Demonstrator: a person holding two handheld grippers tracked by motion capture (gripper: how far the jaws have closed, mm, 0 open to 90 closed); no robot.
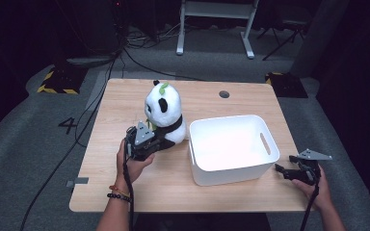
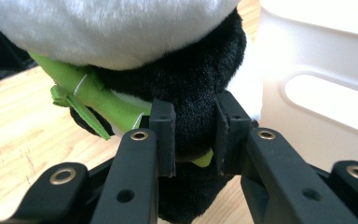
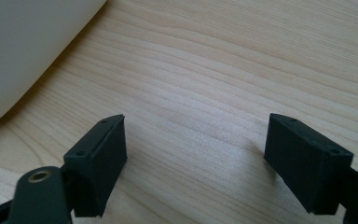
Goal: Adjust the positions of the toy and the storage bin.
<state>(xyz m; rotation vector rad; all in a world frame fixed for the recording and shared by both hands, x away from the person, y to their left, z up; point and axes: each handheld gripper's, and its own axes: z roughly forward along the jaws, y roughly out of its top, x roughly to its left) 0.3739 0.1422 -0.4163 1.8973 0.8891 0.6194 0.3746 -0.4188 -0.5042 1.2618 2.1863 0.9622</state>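
One plush panda (image 1: 164,115) sits on the worktop (image 1: 125,96) just left of one white bin (image 1: 231,147). The left claw (image 2: 193,135) is clamped on the panda's black body — its head is cut off in the left gripper view. The right claw (image 3: 193,158) stands wide, holding nothing, near the bin's right side.

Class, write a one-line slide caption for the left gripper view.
Left gripper shut on the plush panda's black arm, beside the white bin.
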